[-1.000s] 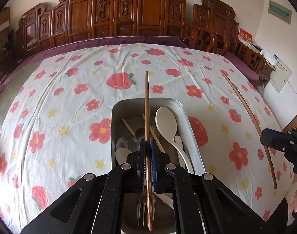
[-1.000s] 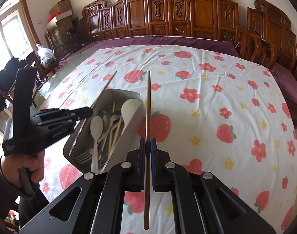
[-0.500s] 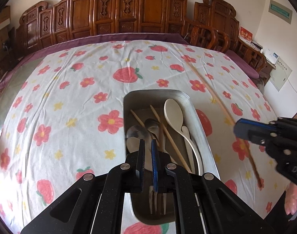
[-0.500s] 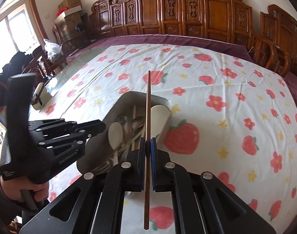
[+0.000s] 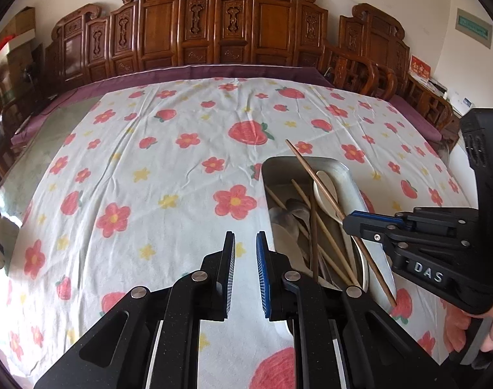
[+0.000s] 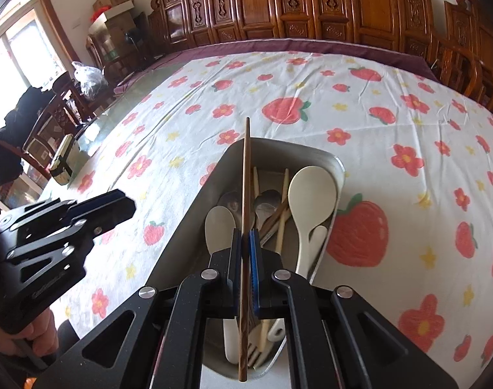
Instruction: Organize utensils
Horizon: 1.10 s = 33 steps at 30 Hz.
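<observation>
Over a metal tray (image 6: 338, 165) of spoons (image 6: 311, 191) and chopsticks on the flowered tabletop (image 5: 149, 175), the right gripper (image 6: 245, 253) pinches a single brown chopstick (image 6: 245, 175) between closed fingers, apparently poised to drop it in with the rest. Its long axis runs near to far along the tray, far tip above the far rim. The left gripper (image 5: 245, 272), fingers parted and empty, hovers left of the tray.
</observation>
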Tool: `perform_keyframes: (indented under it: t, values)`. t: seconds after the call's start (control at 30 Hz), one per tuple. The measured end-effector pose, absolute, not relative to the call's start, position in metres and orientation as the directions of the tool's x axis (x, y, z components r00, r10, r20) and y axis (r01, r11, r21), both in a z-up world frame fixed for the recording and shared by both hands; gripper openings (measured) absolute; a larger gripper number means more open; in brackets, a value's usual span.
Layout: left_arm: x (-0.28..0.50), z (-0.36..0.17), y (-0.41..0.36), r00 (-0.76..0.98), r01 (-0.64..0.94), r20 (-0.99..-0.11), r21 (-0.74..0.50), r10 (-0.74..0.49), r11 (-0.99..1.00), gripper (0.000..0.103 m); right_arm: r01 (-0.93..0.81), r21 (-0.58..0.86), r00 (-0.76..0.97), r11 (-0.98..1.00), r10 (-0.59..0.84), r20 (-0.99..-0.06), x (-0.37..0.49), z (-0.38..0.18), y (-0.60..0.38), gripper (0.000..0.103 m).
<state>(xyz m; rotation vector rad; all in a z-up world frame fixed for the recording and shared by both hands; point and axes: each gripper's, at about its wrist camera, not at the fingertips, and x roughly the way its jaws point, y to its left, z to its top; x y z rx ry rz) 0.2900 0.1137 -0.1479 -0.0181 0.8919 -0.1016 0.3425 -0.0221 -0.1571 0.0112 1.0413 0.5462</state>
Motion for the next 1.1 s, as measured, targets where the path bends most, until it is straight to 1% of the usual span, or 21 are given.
perform_keyframes:
  t: [0.2,0.5,0.6,0.67,0.7,0.73,0.77,0.8,0.87,0.9,0.93,0.97,1.03,1.1]
  values:
    - [0.284,-0.145,0.116,0.630,0.079,-0.771,-0.054,-0.092,0.995,0.012,-0.414,0.264,0.384,0.871,0.430,-0.817,0.345,-0.160,-0.017,0.007]
    - [0.273,-0.135,0.111,0.644,0.080,-0.759,-0.052,-0.092,0.995,0.013,-0.434,0.255,0.403,0.864,0.439,-0.803,0.332,-0.149,-0.024,0.007]
    - [0.266,-0.128,0.104,0.655,0.082,-0.750,-0.049,-0.091,0.995,0.017,-0.439,0.242,0.426,0.865,0.437,-0.792,0.320,-0.139,-0.034,0.007]
    - [0.260,-0.123,0.100,0.664,0.084,-0.742,-0.045,-0.089,0.995,0.024,-0.438,0.232,0.446,0.869,0.434,-0.783,0.309,-0.130,-0.044,0.007]
    - [0.258,-0.121,0.098,0.667,0.084,-0.739,-0.044,-0.089,0.995,0.025,-0.436,0.231,0.454,0.869,0.435,-0.778,0.304,-0.126,-0.049,0.007]
    - [0.254,-0.117,0.096,0.673,0.084,-0.735,-0.043,-0.089,0.996,0.029,-0.436,0.229,0.467,0.870,0.436,-0.769,0.296,-0.120,-0.056,0.007]
    - [0.250,-0.114,0.094,0.678,0.082,-0.730,-0.043,-0.087,0.996,0.036,-0.434,0.225,0.479,0.872,0.435,-0.763,0.290,-0.115,-0.062,0.007]
    - [0.245,-0.109,0.091,0.687,0.080,-0.722,-0.042,-0.085,0.996,0.040,-0.434,0.222,0.489,0.873,0.435,-0.756,0.285,-0.111,-0.067,0.007]
    - [0.236,-0.102,0.086,0.704,0.076,-0.706,-0.043,-0.084,0.996,0.057,-0.434,0.211,0.515,0.876,0.433,-0.739,0.269,-0.099,-0.081,0.007]
    - [0.230,-0.097,0.083,0.713,0.076,-0.696,-0.044,-0.085,0.996,0.059,-0.434,0.206,0.525,0.877,0.432,-0.734,0.264,-0.094,-0.086,0.011]
    - [0.226,-0.094,0.081,0.718,0.075,-0.691,-0.042,-0.083,0.996,0.068,-0.432,0.200,0.540,0.879,0.430,-0.724,0.255,-0.088,-0.093,0.016]
    - [0.221,-0.090,0.078,0.726,0.072,-0.684,-0.036,-0.077,0.997,0.078,-0.430,0.195,0.554,0.882,0.428,-0.714,0.249,-0.083,-0.099,0.024]
    - [0.210,-0.083,0.071,0.745,0.077,-0.663,-0.028,-0.076,0.997,0.087,-0.420,0.188,0.581,0.888,0.422,-0.696,0.234,-0.074,-0.113,0.034]
    - [0.199,-0.076,0.063,0.757,0.079,-0.649,-0.026,-0.077,0.997,0.091,-0.408,0.185,0.597,0.894,0.415,-0.687,0.222,-0.068,-0.123,0.046]
